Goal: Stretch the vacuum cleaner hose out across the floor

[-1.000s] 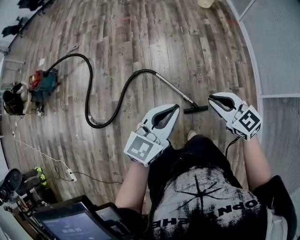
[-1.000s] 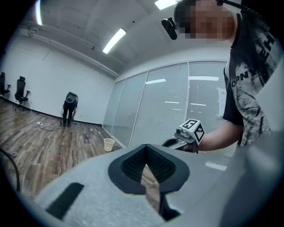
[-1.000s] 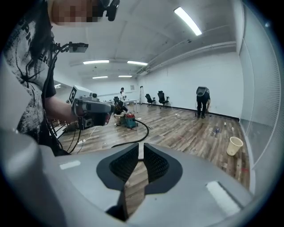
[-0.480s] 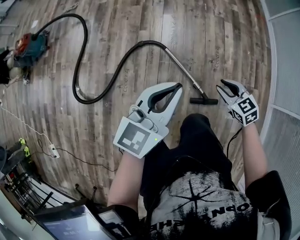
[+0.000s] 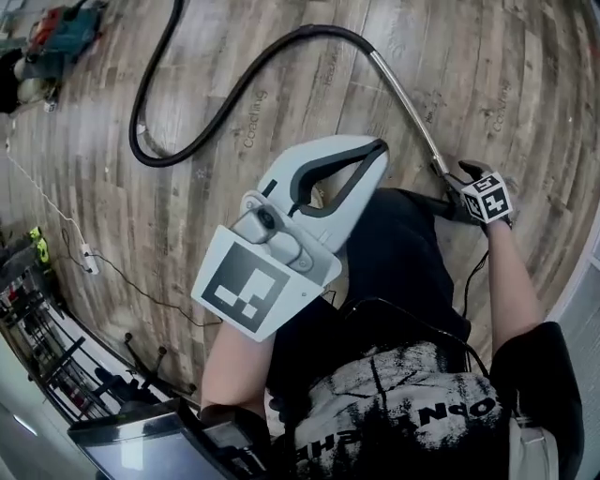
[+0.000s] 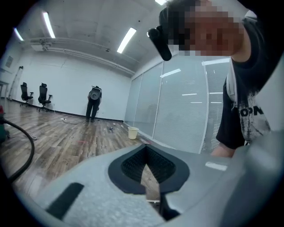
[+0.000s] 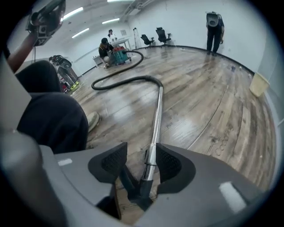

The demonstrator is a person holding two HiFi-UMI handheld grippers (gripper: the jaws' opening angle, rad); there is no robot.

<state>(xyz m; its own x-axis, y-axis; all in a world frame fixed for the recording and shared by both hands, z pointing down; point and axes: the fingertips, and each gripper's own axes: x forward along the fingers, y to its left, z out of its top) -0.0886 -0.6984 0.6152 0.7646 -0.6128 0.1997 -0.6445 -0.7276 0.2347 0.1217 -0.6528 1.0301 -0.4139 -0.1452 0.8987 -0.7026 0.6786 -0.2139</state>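
Note:
The black vacuum hose [image 5: 187, 150] snakes over the wood floor from the teal vacuum cleaner [image 5: 61, 28] to a metal wand [image 5: 403, 94]. My right gripper [image 5: 453, 180] is low at the wand's lower end, just above the black floor head [image 7: 137, 195]. Its jaws are opening, and the wand [image 7: 156, 119] runs between them with the pads off it. From there the hose [image 7: 120, 80] curves back to the vacuum cleaner [image 7: 119, 55]. My left gripper [image 5: 375, 155] is raised close to my head, shut and empty [image 6: 145, 155].
A person [image 7: 105, 46] crouches by the vacuum cleaner and another [image 7: 214, 24] stands at the far wall. A small bucket [image 7: 258, 84] stands near the glass partition. A white cable with a power strip [image 5: 89, 258] lies at the left. My knee [image 7: 49, 115] is beside the wand.
My right gripper has dropped to the wand by the floor head and its jaws have spread. My left gripper has risen toward the head camera, still shut.

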